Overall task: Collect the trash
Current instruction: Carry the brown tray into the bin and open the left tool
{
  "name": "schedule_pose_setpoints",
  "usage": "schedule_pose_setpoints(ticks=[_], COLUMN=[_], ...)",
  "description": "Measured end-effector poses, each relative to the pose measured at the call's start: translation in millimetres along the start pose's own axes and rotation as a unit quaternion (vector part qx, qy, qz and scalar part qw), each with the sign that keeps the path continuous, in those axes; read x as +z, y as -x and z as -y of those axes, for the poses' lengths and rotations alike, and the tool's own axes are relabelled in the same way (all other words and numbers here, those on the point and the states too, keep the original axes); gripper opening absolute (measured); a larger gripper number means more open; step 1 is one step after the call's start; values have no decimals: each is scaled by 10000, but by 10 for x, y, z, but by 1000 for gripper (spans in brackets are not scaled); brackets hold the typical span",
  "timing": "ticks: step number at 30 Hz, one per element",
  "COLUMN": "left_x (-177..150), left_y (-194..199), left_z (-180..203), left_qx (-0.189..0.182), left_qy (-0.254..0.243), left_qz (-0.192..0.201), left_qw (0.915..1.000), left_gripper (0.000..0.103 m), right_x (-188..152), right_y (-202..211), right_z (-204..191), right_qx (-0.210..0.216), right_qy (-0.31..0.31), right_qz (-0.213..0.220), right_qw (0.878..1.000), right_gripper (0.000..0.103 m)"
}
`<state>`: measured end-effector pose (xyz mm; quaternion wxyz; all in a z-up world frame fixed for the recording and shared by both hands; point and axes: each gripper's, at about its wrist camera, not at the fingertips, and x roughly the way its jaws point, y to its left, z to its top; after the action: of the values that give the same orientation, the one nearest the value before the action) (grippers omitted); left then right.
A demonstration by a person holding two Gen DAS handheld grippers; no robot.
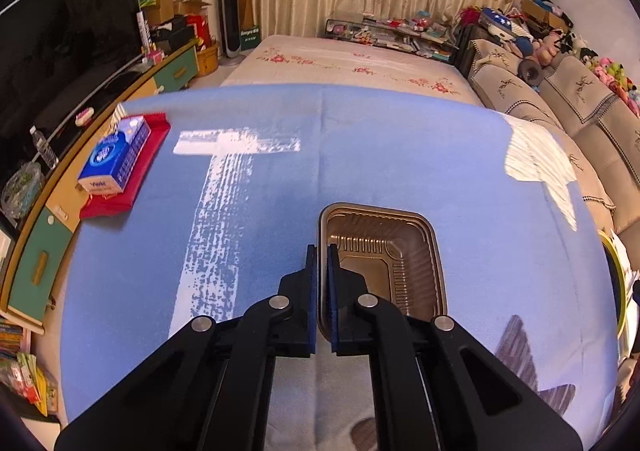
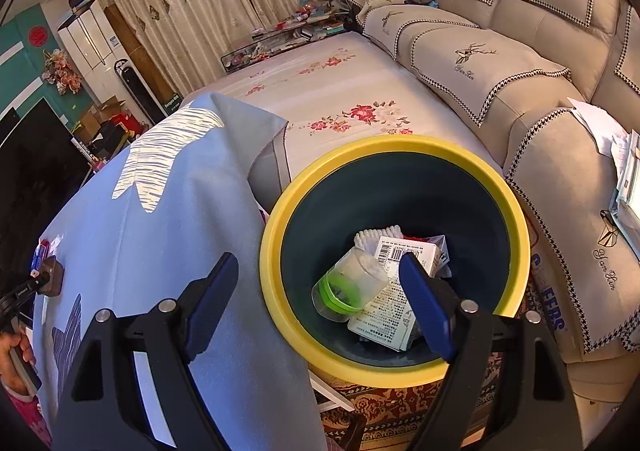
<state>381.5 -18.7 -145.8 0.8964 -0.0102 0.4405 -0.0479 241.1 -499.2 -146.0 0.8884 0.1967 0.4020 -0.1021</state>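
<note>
Left gripper [image 1: 322, 251] is clamped tight on the left-hand rim of the brown plastic tray [image 1: 384, 251], one blue finger [image 1: 311, 291] outside the wall and the other inside, pads pinching the thin edge between them. The tray sits open side up on the blue cloth [image 1: 360, 155] that covers the desk, in the near right part of it, and only the left wrist view shows it clearly. That same view picks up a blue tissue pack [image 1: 114, 155] lying on a red packet [image 1: 132, 179] over at the far left edge of the cloth, well apart from the tray. Swing to the right wrist view and the picture changes: the right gripper [image 2: 316, 271] hangs with its fingers spread wide and nothing between them, one finger over the draped cloth edge, the other over the mouth of the yellow-rimmed bin [image 2: 516, 227]. Inside the bin, a white printed carton [image 2: 384, 311], a clear plastic cup with a green lid [image 2: 348, 287] and some white crumpled bits behind them. The bin stands just beside the desk's hanging cloth, between it and the beige sofa [image 2: 500, 63]. At the far left edge of this view a small brown shape and a hand [image 2: 16, 359] on the other gripper's handle are just visible.
</note>
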Motion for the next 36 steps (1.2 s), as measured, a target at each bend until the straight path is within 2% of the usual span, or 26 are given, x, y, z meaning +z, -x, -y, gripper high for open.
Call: schedule_pose_setpoints(ticks=[4,10,16,23,30,36], left_x=[24,49,43,-95,-333,-434], left_y=[271,601,663,483,84,-337], left_z=[280,1120,2211,3536,4582,5067], left_qx=[-192,-785,-1454,-2024,-2065,-1953], left_qy=[-301,-976,-1727,-2418,-2915,-3014], left_qz=[233,447,362,-35,-486,-844], left_qw=[9991,9911,9735,9490,9328,9295], left_gripper=[5,5,5,5,5,5], right_x=[5,-25,-85,-190,-299,-361], right_y=[83,278,504,627,686,791], right_z=[32,196,525,959,1264,1463], right_qx=[-24,-100,-299,-368,-356,-441], right_qy=[18,-17,-123,-345,-553,-669], right_qz=[88,269,443,434,446,490], right_qw=[10000,9996,9985,9978,9968,9956], right_gripper=[78,78,78,78,78,78])
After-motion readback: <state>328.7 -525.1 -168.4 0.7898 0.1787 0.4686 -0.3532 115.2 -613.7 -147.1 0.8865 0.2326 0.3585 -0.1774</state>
